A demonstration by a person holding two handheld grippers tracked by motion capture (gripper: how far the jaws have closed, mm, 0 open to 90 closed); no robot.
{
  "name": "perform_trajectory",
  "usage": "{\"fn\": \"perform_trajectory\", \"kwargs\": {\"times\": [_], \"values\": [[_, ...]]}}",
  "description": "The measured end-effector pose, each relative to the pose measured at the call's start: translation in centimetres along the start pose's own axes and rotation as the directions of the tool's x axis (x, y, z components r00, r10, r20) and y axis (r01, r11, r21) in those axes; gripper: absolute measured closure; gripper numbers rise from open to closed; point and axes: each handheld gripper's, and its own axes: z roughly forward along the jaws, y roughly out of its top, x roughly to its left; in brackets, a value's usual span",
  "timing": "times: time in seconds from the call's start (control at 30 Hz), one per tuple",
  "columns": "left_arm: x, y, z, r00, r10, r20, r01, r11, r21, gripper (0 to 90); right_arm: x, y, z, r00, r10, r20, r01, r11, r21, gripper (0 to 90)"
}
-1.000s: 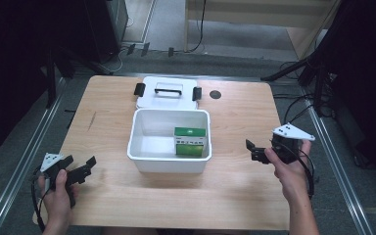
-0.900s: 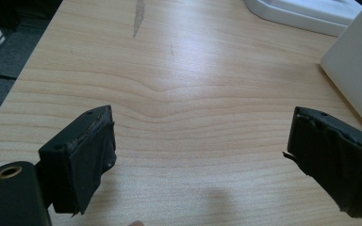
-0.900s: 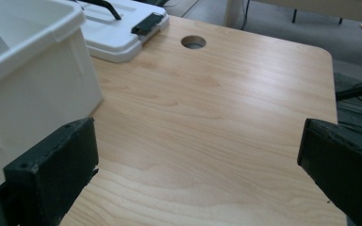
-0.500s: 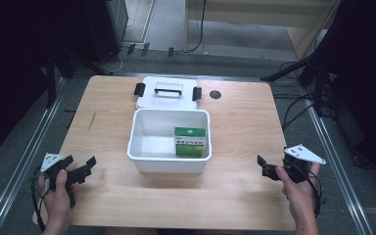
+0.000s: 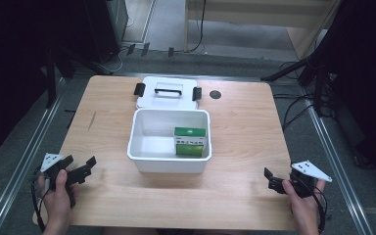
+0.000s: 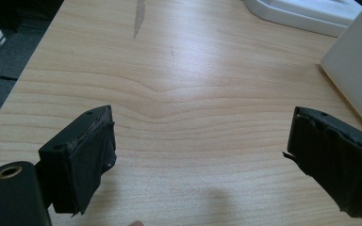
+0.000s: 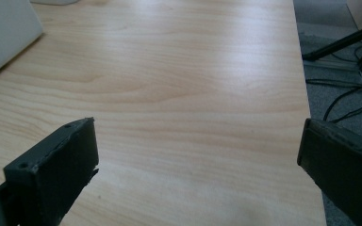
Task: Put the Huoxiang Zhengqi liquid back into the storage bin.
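A white open box (image 5: 169, 164) stands mid-table with a green and white carton (image 5: 190, 141) lying inside at its right. Behind it lies the white lid (image 5: 166, 91) with a black handle and two black clips. My left gripper (image 5: 84, 168) rests low at the front left, held by a hand, open over bare wood (image 6: 202, 136). My right gripper (image 5: 269, 179) is at the front right near the table's edge, open too, with nothing between its jaws (image 7: 198, 155). The box's white wall (image 6: 358, 70) shows at the right in the left gripper view.
A wooden table (image 5: 245, 127) with a dark round hole (image 5: 215, 94) at the back right. Metal rails run along both sides. Cables (image 5: 298, 112) and dark stands crowd the floor at the right. A grey streak (image 6: 139, 16) marks the wood at the far left.
My right gripper has pulled back and down toward the front right corner of the table. The left gripper has stayed in place.
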Motion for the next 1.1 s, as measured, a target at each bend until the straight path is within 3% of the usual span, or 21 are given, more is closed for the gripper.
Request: {"fn": "perform_trajectory", "kwargs": {"times": [0.57,0.7,1.1], "values": [[0.0,0.0,0.0,1.0000,-0.004,0.000,0.004,1.0000,-0.001,9.2,-2.5,-3.1,-2.2,0.9989,0.038,0.027,-0.038,0.999,0.001,0.0],[0.0,0.0,0.0,1.0000,-0.005,0.001,0.005,1.0000,0.000,9.2,-3.3,-3.7,-2.9,0.9970,0.067,0.037,-0.067,0.998,-0.003,0.0],[0.0,0.0,0.0,1.0000,-0.006,0.002,0.006,1.0000,0.000,9.2,-3.8,-4.4,-3.3,0.9948,0.095,0.037,-0.094,0.995,-0.028,0.0]]}}
